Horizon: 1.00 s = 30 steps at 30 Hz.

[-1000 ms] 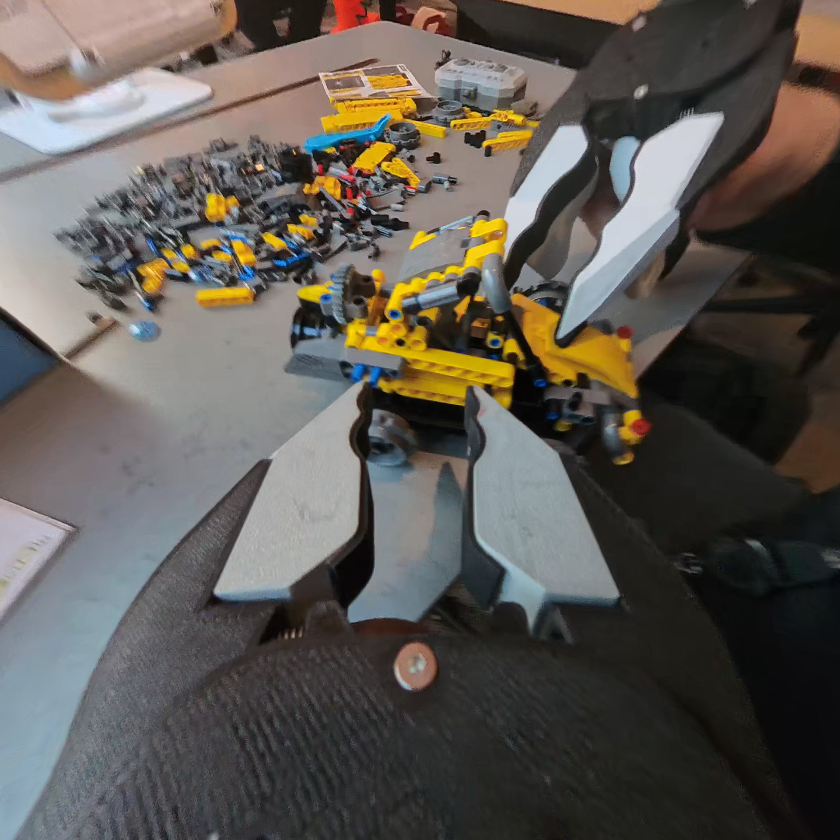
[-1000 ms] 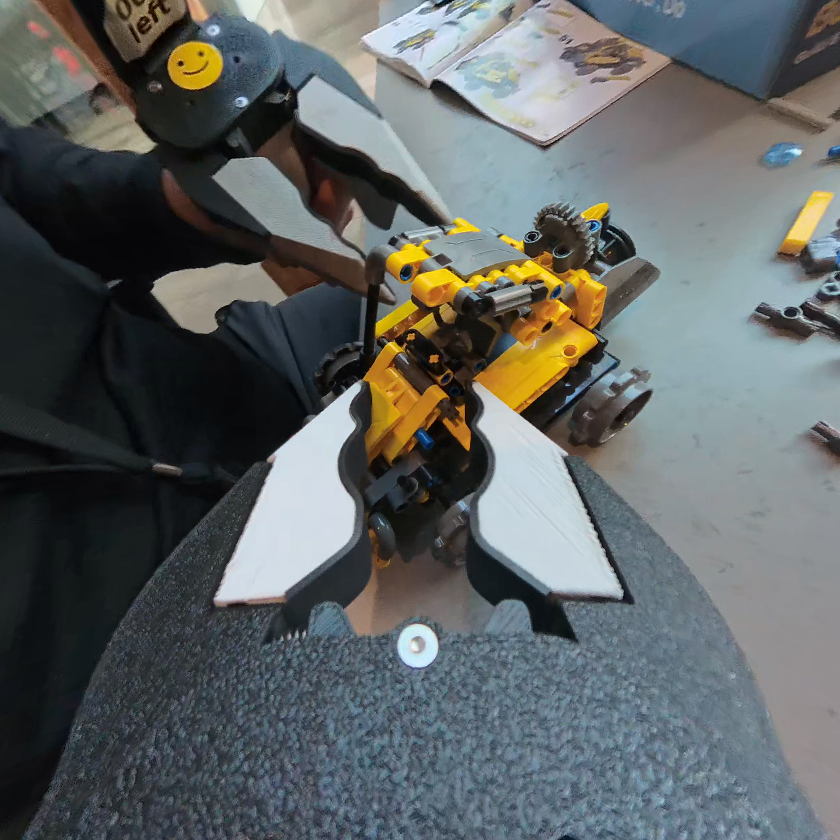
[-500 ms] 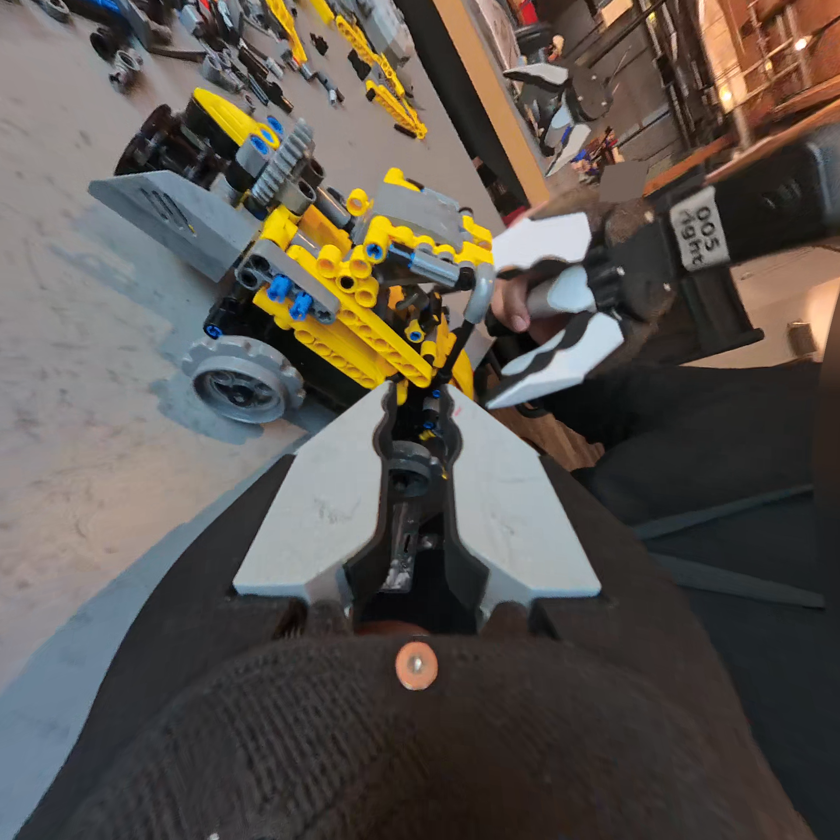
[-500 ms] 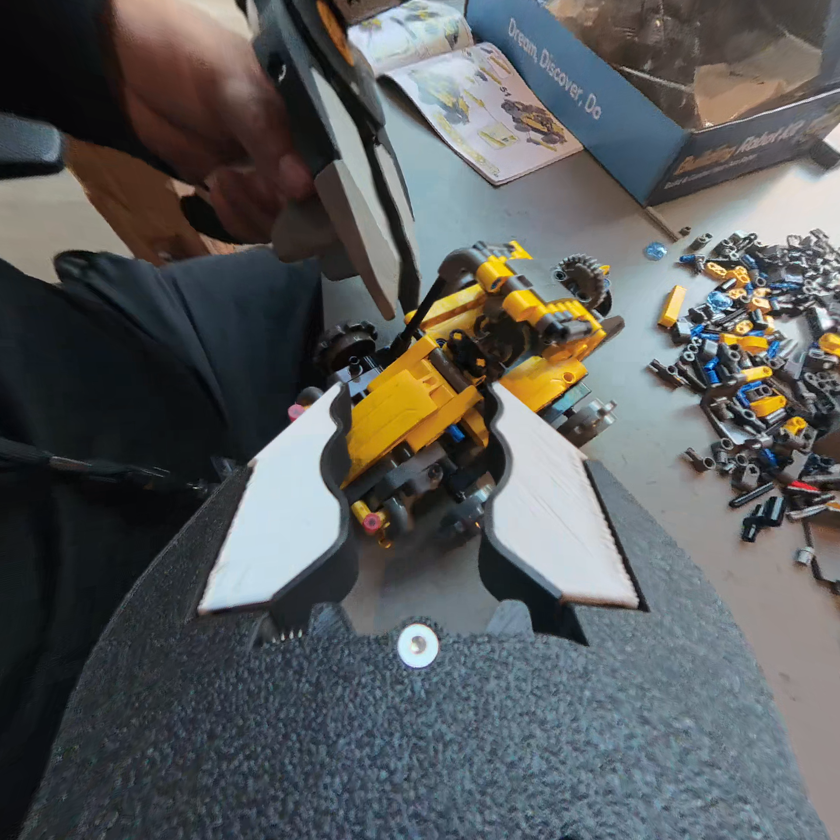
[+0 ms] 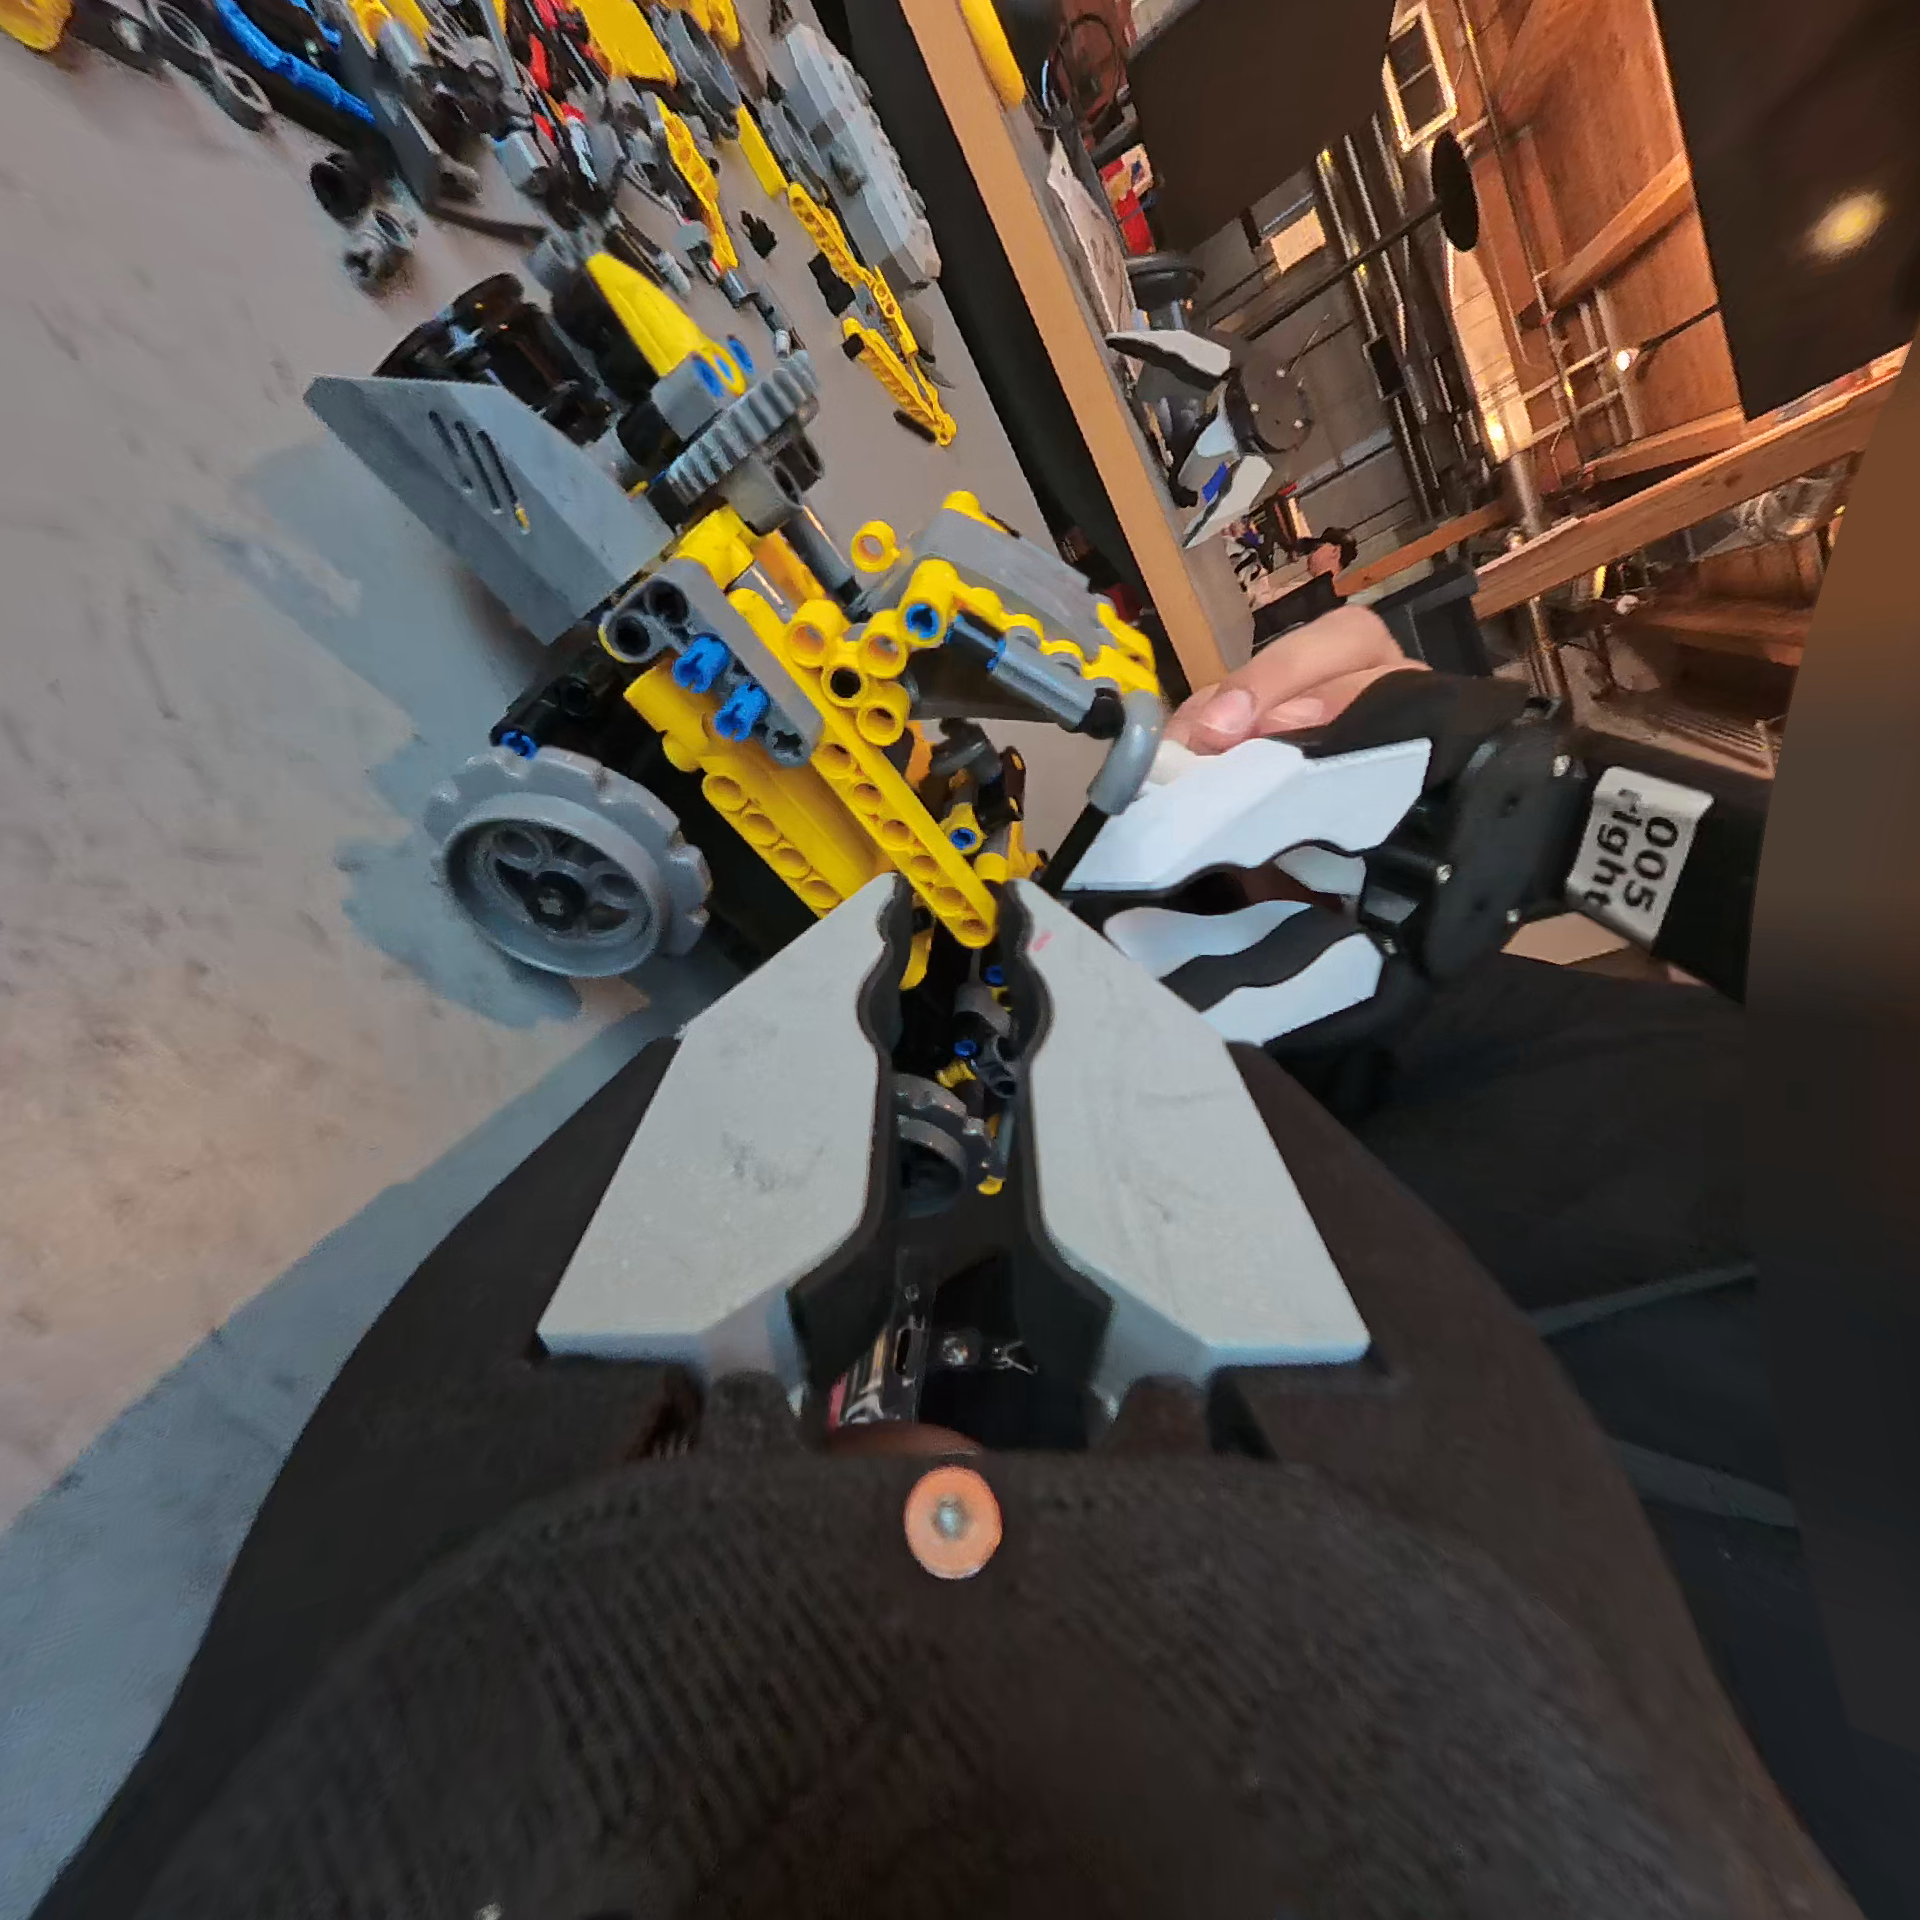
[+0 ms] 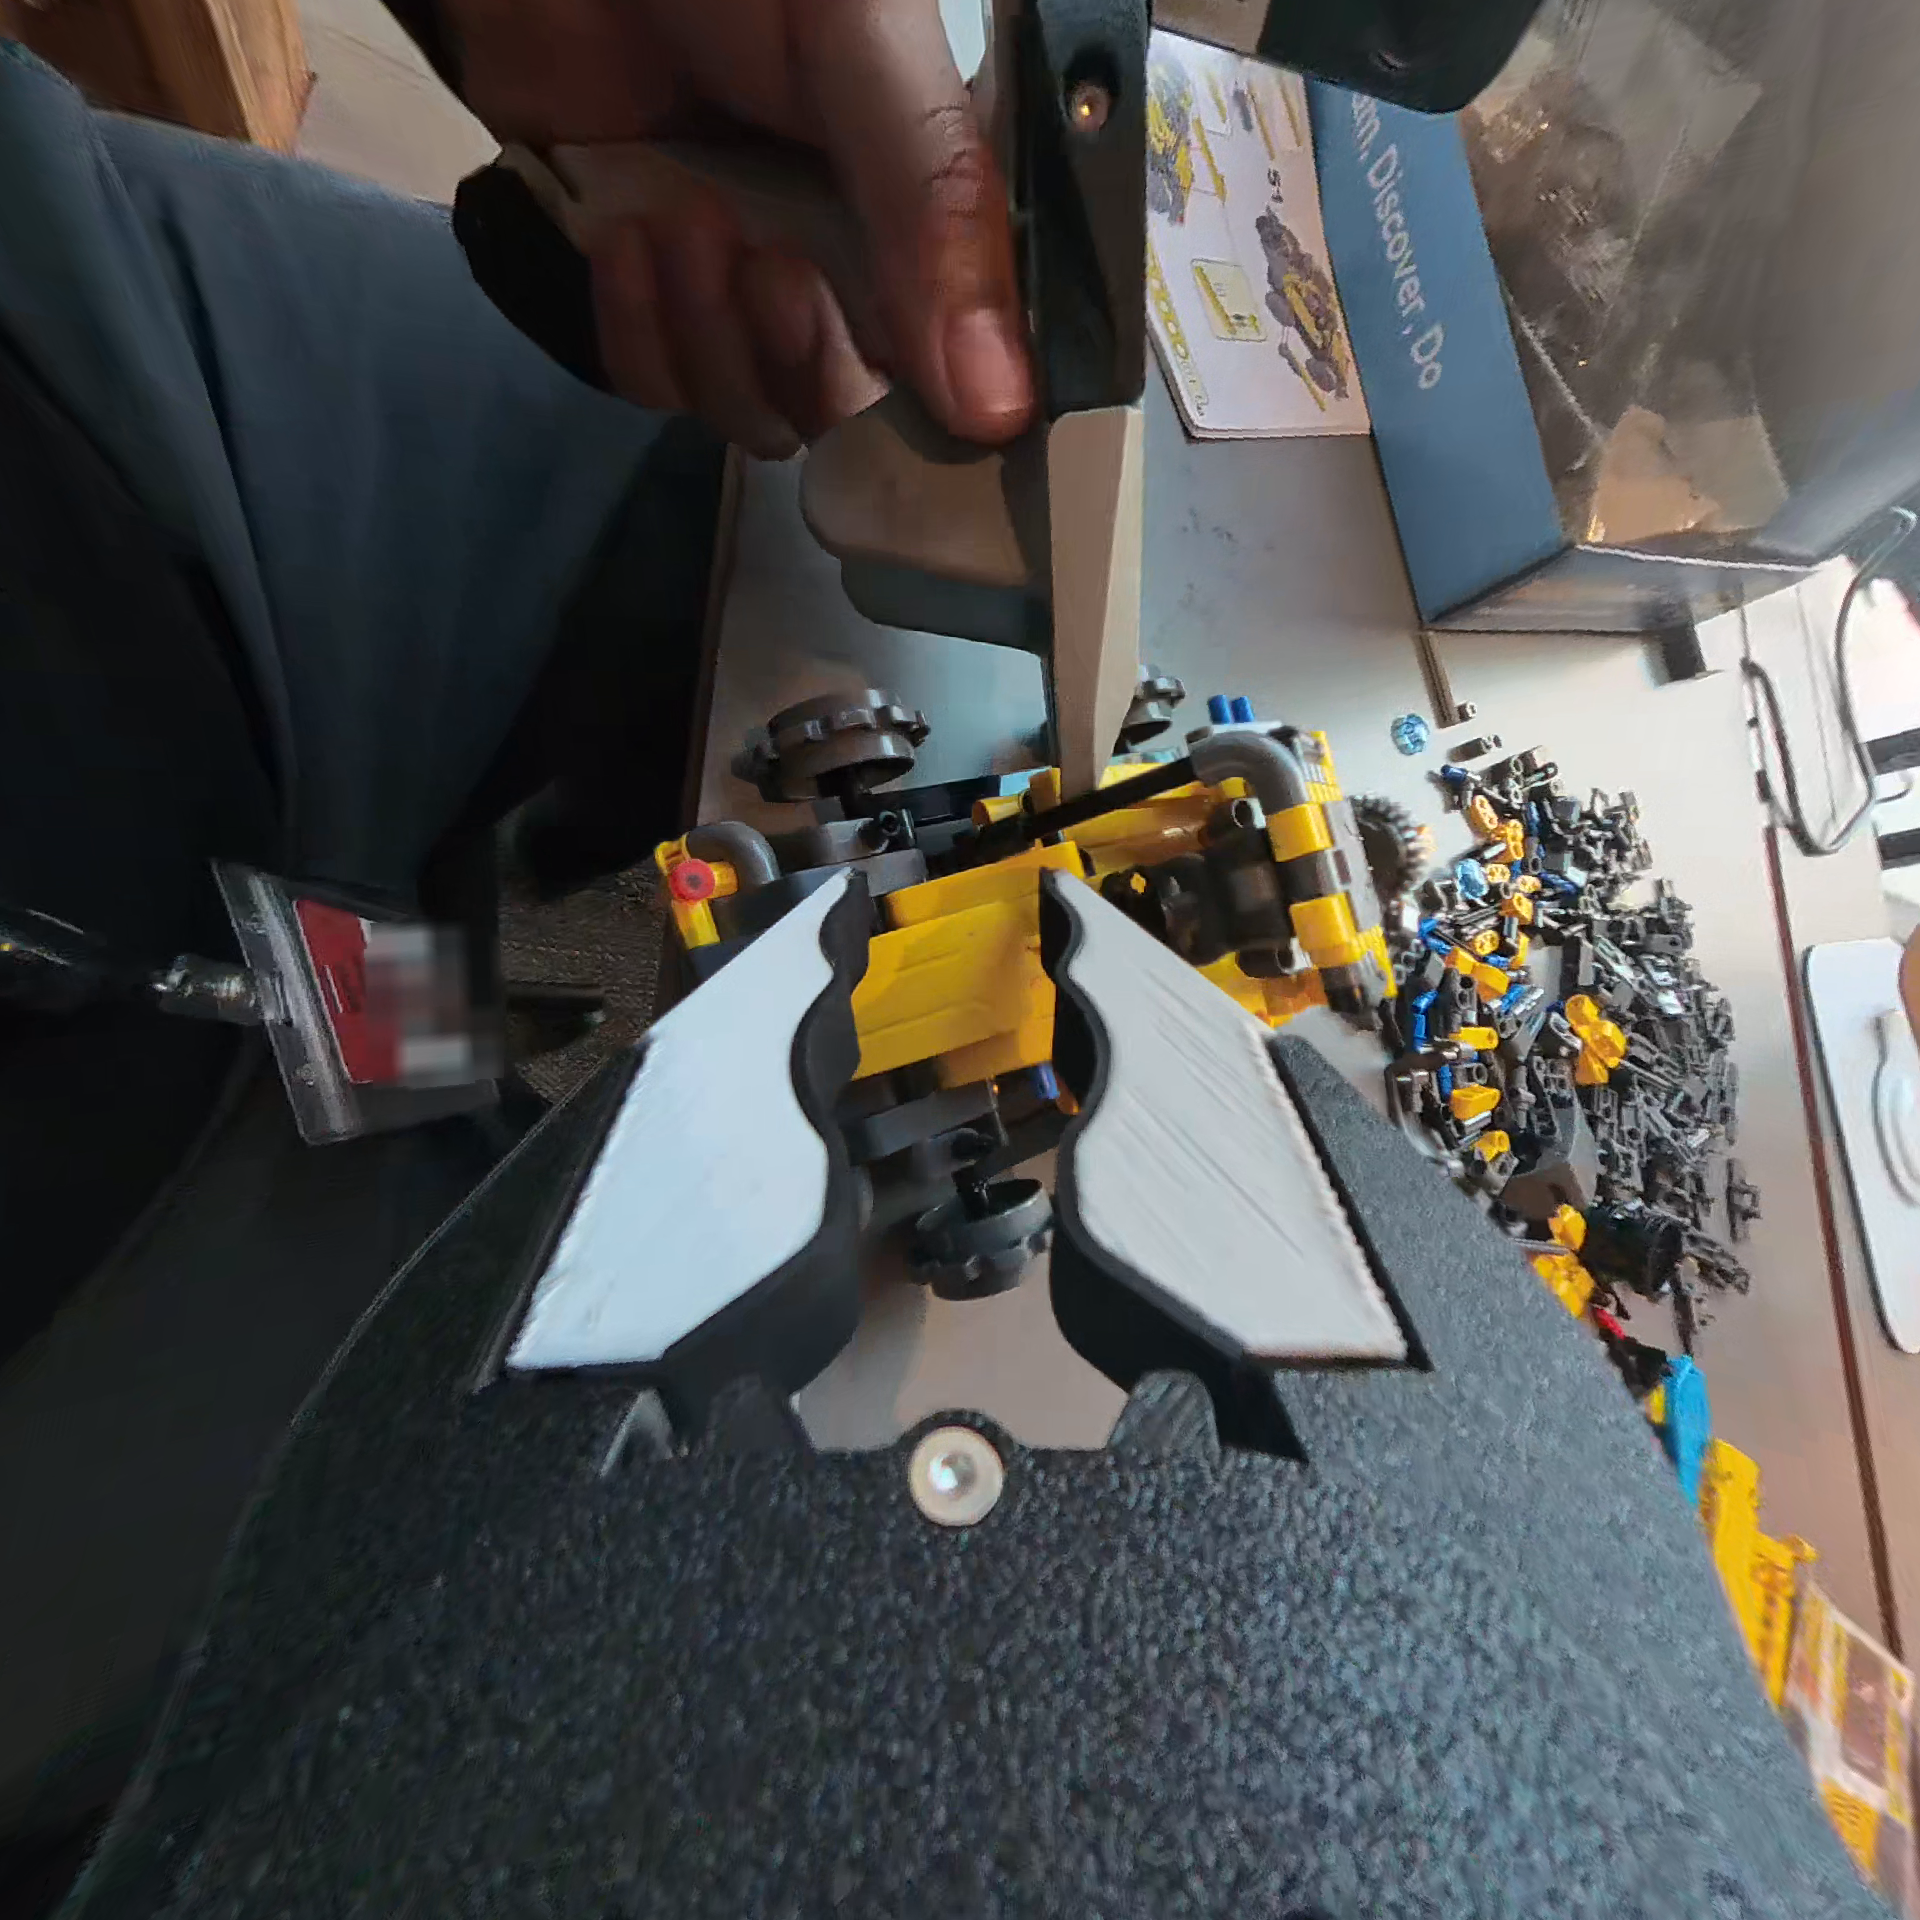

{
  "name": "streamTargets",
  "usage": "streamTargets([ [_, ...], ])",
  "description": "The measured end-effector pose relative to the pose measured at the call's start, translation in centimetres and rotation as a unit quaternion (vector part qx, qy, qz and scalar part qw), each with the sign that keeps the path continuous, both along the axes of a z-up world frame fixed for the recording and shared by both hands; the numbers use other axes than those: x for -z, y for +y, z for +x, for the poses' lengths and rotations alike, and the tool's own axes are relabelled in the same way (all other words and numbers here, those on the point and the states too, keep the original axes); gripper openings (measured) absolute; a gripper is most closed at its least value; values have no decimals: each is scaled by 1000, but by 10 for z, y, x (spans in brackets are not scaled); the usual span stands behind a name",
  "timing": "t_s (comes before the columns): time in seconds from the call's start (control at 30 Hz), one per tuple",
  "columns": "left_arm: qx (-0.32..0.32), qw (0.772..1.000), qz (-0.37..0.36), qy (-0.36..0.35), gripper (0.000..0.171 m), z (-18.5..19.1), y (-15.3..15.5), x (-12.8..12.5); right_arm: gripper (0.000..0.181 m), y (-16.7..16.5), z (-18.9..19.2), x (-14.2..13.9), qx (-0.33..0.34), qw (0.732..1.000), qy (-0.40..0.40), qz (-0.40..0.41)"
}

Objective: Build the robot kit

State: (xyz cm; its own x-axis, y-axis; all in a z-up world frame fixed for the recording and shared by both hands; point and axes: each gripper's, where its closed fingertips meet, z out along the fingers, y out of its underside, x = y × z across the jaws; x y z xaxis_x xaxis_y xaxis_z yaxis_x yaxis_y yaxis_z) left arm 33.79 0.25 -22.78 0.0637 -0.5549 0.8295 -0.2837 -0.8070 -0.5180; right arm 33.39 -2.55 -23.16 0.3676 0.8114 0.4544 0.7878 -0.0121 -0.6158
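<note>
A yellow and grey brick-built vehicle point(image 5: 831, 748) stands at the near edge of the grey table point(image 5: 156, 831), with a grey wheel point(image 5: 561, 883) on the surface. My left gripper point(image 5: 951, 914) is shut on the model's rear end, with a yellow beam between its tips. My right gripper point(image 6: 951, 894) is shut across the model's yellow body panel point(image 6: 956, 987). The left gripper point(image 6: 1075, 758) comes down from above onto the model by a thin black rod. The right gripper point(image 5: 1101, 909) shows beside a grey elbow pipe point(image 5: 1127, 758).
A pile of loose black, yellow and blue parts point(image 6: 1558, 987) lies right of the model, and more parts point(image 5: 582, 104) lie farther back. A blue box point(image 6: 1434, 364), an open booklet point(image 6: 1247, 260) and a white pad point(image 6: 1860, 1122) sit on the table. The person's dark clothes fill the left. The tips of both grippers are at nearly the same place.
Both views have rolled and swung round the model. The left gripper narrowed and closed on the model's rear. The right gripper's fingers closed in on the yellow body.
</note>
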Motion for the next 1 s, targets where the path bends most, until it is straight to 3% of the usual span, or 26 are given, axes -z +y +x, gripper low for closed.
streamTargets([
  [0.17,-10,1000,-2,-11,11,2,2,1,36,10,-2,0,31,995,63,-66],
  [0.23,0,1000,-6,-11,11,0,-1,2,25,15,0,1,29,997,56,-41],
  [0.37,8,1000,1,-9,10,-1,0,2,24,17,-3,1,31,999,33,-24],
  [0.5,-1,1000,-11,-19,10,-2,2,2,22,19,-6,-2,49,992,97,-68],
  [0.57,-5,1000,-18,-25,10,-1,3,2,13,20,-8,-4,51,988,123,-77],
  [1.0,-39,998,-28,-46,9,-3,5,2,6,25,-7,-5,109,977,176,-45],
])
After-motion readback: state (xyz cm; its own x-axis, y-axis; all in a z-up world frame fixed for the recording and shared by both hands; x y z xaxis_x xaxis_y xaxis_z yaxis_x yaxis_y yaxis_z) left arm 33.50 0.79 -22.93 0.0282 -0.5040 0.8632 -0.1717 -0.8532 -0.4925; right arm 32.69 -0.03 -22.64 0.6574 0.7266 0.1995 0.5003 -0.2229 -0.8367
